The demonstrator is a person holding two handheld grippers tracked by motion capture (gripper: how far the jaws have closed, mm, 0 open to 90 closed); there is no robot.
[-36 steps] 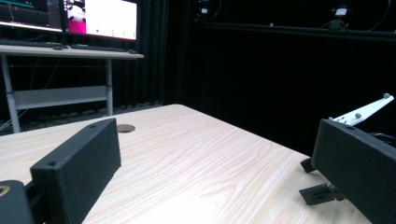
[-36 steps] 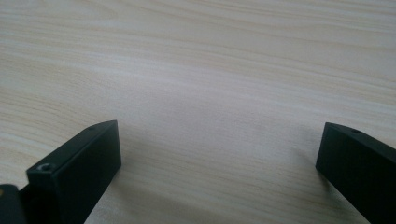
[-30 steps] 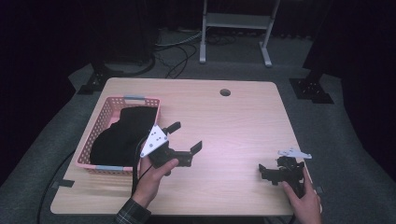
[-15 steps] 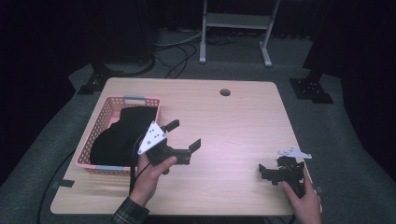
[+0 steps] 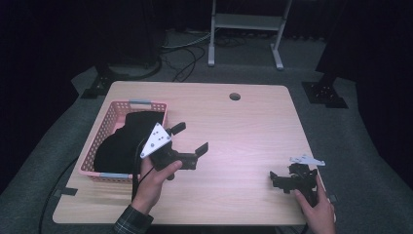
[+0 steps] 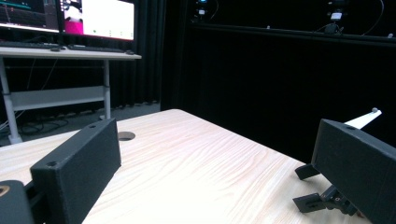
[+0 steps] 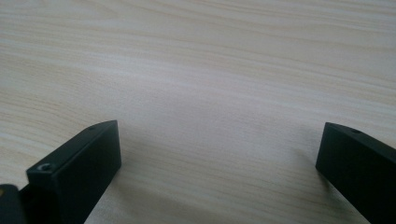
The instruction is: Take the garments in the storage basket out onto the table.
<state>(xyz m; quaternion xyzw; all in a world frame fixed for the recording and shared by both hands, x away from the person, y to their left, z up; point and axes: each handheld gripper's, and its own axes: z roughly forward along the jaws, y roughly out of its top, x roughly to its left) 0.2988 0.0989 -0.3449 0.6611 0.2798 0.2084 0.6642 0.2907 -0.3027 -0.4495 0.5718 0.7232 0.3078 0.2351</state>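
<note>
Two grippers over the pale wooden worktop (image 5: 243, 131)

Left gripper (image 5: 190, 138), beside the pink plastic basket (image 5: 104, 131) of black cloth (image 5: 126, 141), fingers wide; right gripper (image 5: 278, 181) fingers wide, empty.

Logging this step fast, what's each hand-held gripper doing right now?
Left hand-held gripper: open, holding nothing, raised beside the pink basket.
Right hand-held gripper: open, holding nothing, low over the table.

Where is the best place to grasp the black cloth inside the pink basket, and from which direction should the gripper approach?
Probably the raised fold at the far end of the black cloth, approached from above. The cloth lies heaped in the pink basket, whose walls block a sideways approach, and a raised fold gives the jaws something to pinch. The left gripper, jaws open, is nearest.
</note>
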